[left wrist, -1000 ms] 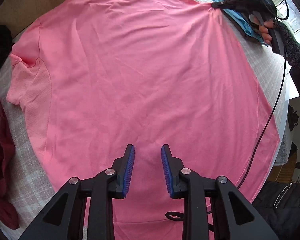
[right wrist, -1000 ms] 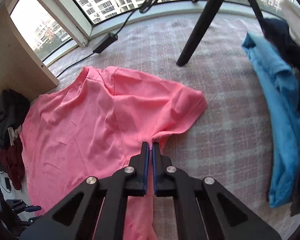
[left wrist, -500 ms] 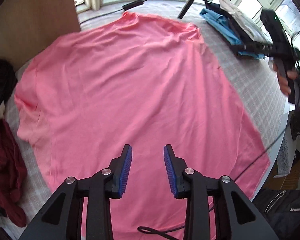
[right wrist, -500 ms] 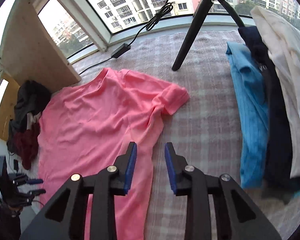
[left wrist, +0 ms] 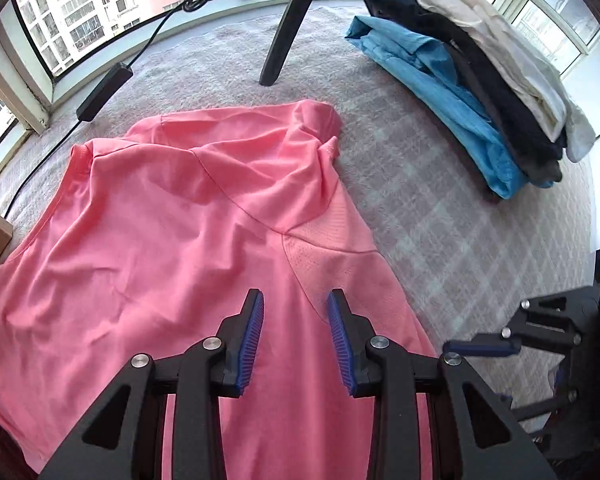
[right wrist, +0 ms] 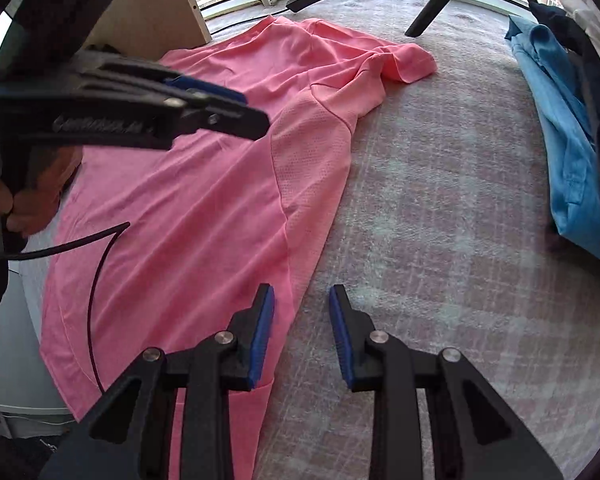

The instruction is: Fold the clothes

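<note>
Now, change: right gripper [right wrist: 301, 320] let go the pink shirt [left wrist: 148, 232], spread beside its hem.
Left gripper [left wrist: 295, 332]: spread, empty.
Meaning: shirt lies flat, unfolded.

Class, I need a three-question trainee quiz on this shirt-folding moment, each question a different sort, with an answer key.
1. True or false: the left gripper is shut on the pink T-shirt.
2. Multiple choice: in the pile of clothes, which garment lies lowest? A white, B blue, C navy.
3. Fill in: the right gripper hovers open over the T-shirt's ____ edge, partly over the checked cover.

Key: 1 false; 2 B; 3 side.
</note>
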A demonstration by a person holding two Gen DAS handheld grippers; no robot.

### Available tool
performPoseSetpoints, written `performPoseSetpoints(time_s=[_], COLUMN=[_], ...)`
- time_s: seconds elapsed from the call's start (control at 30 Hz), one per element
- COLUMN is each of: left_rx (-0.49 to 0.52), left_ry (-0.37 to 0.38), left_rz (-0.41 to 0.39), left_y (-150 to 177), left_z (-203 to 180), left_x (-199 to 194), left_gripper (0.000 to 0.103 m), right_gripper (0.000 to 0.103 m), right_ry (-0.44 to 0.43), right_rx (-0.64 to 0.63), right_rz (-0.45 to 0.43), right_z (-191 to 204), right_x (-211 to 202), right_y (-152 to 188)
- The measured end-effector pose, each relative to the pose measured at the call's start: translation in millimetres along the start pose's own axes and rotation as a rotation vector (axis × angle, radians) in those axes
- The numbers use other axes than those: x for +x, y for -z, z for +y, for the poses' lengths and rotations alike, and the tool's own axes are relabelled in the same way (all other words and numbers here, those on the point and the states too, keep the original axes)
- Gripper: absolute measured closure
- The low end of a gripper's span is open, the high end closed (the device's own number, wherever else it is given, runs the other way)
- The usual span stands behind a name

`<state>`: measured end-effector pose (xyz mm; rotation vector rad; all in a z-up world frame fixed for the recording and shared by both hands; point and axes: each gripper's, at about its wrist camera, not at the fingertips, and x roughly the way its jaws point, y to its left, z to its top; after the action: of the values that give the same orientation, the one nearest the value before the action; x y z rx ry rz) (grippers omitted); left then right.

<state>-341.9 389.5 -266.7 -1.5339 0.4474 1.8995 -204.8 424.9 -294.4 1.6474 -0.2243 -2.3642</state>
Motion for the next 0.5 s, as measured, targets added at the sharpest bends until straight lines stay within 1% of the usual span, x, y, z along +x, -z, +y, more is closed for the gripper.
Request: performPoseSetpoints(time_s=[0.03, 0.07, 0.1, 0.13, 0.3, 0.37, 0.43, 0.47, 0.5], left_rx=[-0.010, -0.022, -0.030, -0.030, 0.006, 0.008, 0.009, 0.009, 0.009], left_ry=[0.001, -0.003, -0.006, -0.004, -0.052, -0.048, -0.060, -0.066, -0.072], left_rz=[0.006, 0.010, 0.012, 0.012, 0.012, 0.011, 0.003, -0.007, -0.018], left_y=[-3.4, -5.3, -6.5, -7.2, -8.9, -9.2, -7.3, -5.5, -3.8], left_z=[2.3, 5.1, 7.4, 8.4, 5.8, 4.9, 6.1, 7.4, 8.8], left_x=[4.5, 7.7, 9.5, 10.2, 13.5, 13.0, 7.8, 2.6, -2.7], left_gripper=[0.071, 0.071, 0.071, 0.071, 0.071, 0.071, 0.071, 0.071, 0.071], right_gripper=[0.075, 0.092, 0.100, 0.099, 0.100, 0.099, 0.094, 0.088, 0.085], right_ry=[0.001, -0.014, -0.031, -0.052, -0.071, -0.085, -0.107, -0.107, -0.095], right_rx=[-0.018, -0.022, -0.025, 0.000, 0.050, 0.065, 0.095, 0.119, 0.124], right_rz=[-0.009, 0.003, 0.018, 0.023, 0.004, -0.003, 0.006, 0.011, -0.007], right_z=[1.9, 1.5, 0.8, -3.7, -23.9, -28.6, -34.1, -37.9, -40.8], right_x=[0.2, 1.3, 2.7, 0.9, -22.4, -28.0, -30.8, -31.6, -34.3], right_y=[0.4, 0.6, 0.8, 1.9, 4.9, 2.9, -0.9, -4.1, -8.0])
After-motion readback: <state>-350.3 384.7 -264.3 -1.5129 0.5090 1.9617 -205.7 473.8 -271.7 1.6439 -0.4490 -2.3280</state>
